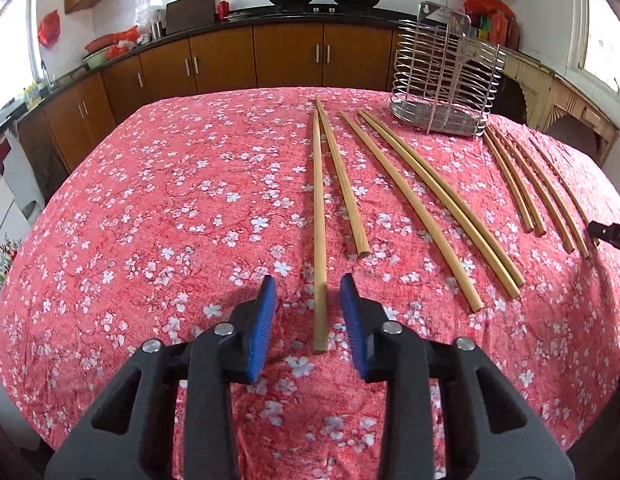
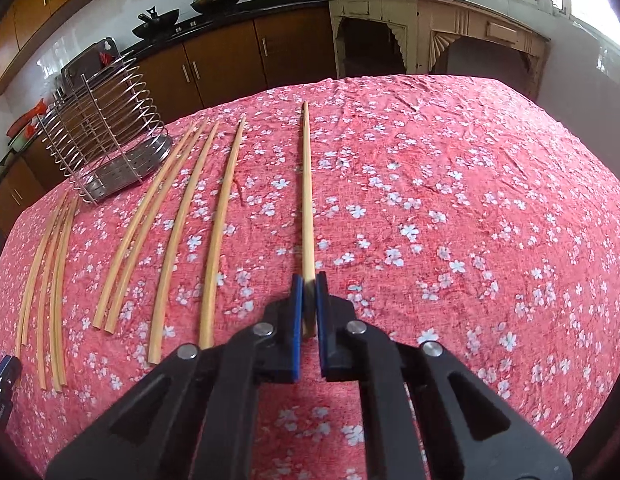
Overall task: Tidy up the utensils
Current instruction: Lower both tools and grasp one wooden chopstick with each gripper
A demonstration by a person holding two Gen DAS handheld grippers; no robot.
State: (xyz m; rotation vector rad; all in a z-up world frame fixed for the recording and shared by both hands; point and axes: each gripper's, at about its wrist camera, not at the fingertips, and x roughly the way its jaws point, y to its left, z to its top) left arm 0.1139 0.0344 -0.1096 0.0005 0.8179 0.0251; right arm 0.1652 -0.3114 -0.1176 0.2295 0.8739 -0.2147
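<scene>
Several wooden chopsticks lie on the red floral tablecloth (image 1: 169, 200). In the left wrist view my left gripper (image 1: 308, 288) is open, its blue pads on either side of the near end of one chopstick (image 1: 318, 216), which lies flat. A second chopstick (image 1: 342, 180) lies just right of it. In the right wrist view my right gripper (image 2: 308, 284) is shut on a chopstick (image 2: 306, 184) that points away along the cloth. A wire utensil holder (image 1: 446, 80) stands at the far right; it also shows in the right wrist view (image 2: 105, 136), far left.
More chopsticks lie in pairs to the right (image 1: 430, 200) (image 1: 526, 184). The right gripper's tip (image 1: 610, 234) shows at the right edge. Brown kitchen cabinets (image 1: 229, 60) and a cream side table (image 2: 430, 28) stand beyond the table.
</scene>
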